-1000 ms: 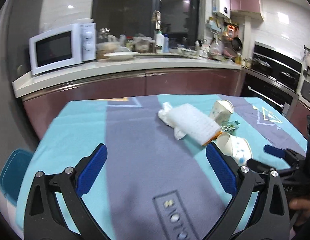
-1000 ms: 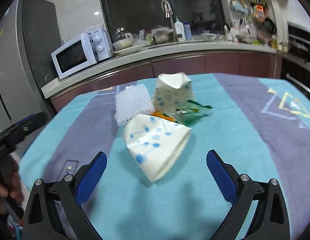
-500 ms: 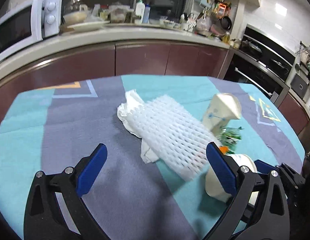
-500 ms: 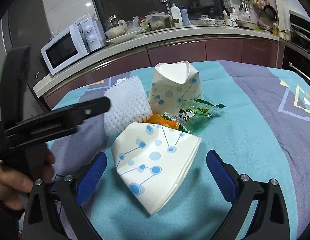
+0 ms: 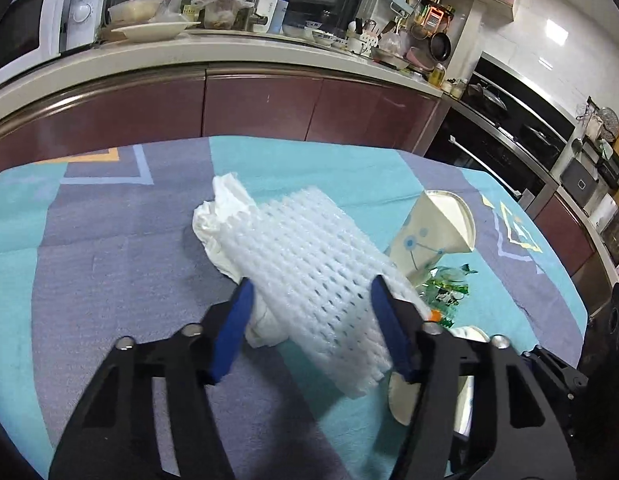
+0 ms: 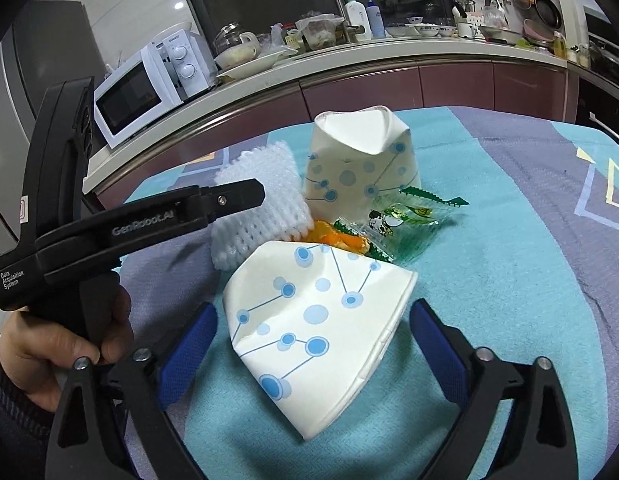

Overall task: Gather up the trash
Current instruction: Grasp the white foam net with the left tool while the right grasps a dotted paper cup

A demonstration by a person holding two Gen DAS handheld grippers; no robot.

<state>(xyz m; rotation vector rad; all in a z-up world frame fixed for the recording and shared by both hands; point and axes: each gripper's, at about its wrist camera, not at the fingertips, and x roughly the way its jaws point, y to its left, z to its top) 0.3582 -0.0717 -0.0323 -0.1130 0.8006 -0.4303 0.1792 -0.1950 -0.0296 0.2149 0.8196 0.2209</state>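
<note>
A white foam net lies on a crumpled white tissue on the table. My left gripper is over the net's near end, jaws closing, blue pads beside its edges without squeezing it. A crushed dotted paper cup lies on its side between the fingers of my right gripper, whose jaws stand wide and are closing slightly, pads clear of the cup. A second crushed cup stands behind, with a green snack wrapper and orange peel between the cups.
The table wears a teal and purple cloth. A hand holds the left gripper's black body at the left of the right wrist view. Behind runs a kitchen counter with a microwave, dishes and bottles; an oven stands at the right.
My left gripper moved forward and down over the foam net and its jaws narrowed to about half. The right gripper edged closer to the lying cup. The left gripper's body entered the right wrist view.
</note>
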